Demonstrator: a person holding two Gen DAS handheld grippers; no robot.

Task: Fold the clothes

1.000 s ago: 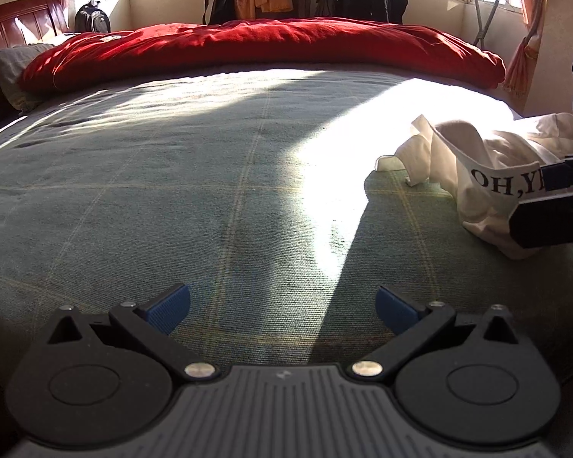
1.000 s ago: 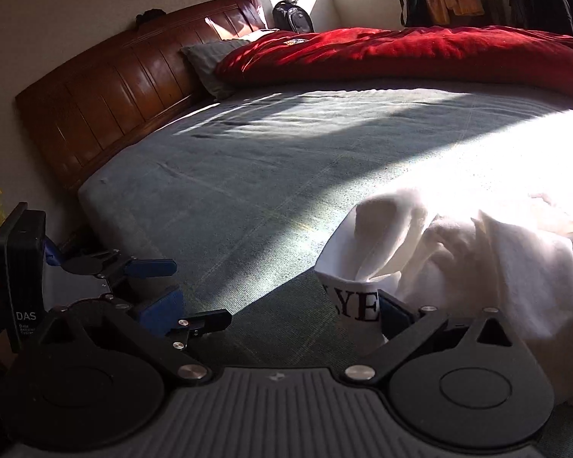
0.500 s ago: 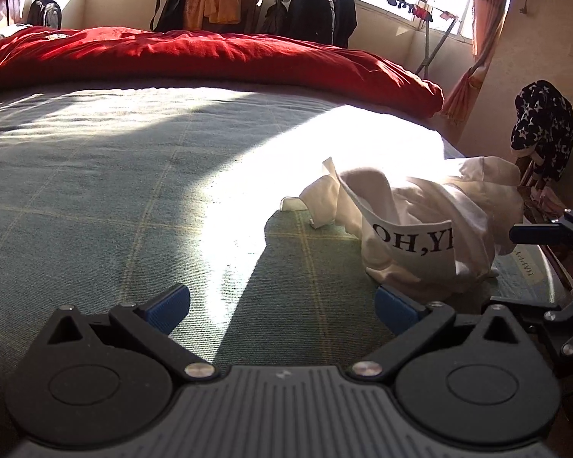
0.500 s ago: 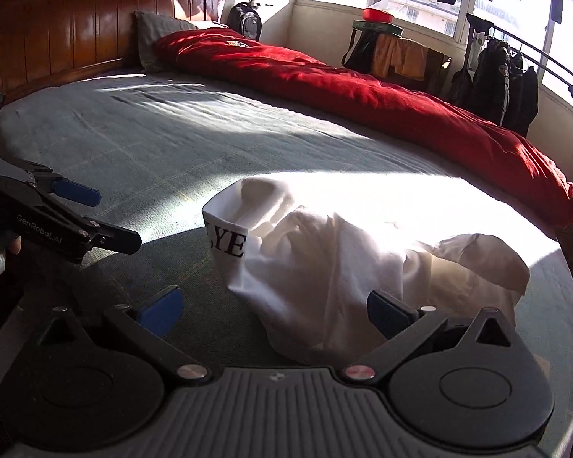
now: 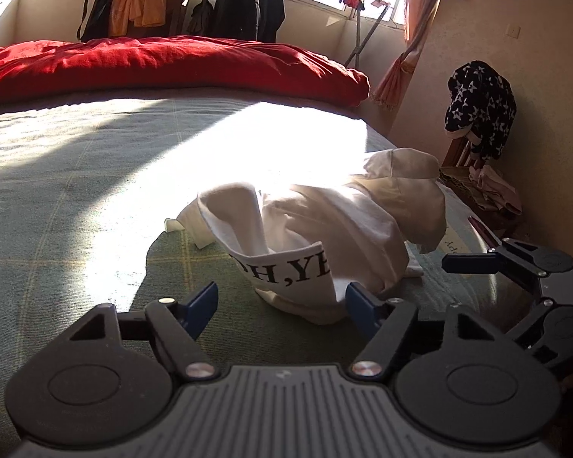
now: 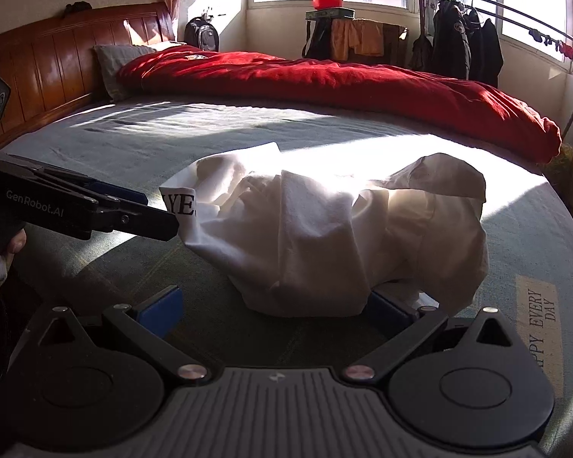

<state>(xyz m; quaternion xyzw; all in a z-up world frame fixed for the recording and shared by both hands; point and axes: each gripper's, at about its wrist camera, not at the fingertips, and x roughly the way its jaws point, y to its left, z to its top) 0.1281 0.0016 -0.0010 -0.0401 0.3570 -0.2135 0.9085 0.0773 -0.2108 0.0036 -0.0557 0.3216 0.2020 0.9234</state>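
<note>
the grey-green woven bedspread (image 6: 141, 145) lies flat and faintly checked, and near its foot edge the white printed shirt (image 6: 324, 229) sits in a soft, crumpled heap with no flat folds, so by my judgement the folding is still to do. the left gripper (image 5: 280, 303) and right gripper (image 6: 275, 305) both stand spread wide with nothing between the blue pads, low at the heap's near edge.

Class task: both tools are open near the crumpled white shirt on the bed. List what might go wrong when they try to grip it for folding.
1. The shirt lies bunched in overlapping layers, so a tool may pinch several at once and lift a lump rather than an edge.
2. Sun glare washes out its far side, hiding hems and seams.
3. The left tool and right tool are both open close to the heap; closing low may also catch the bed cover.
</note>
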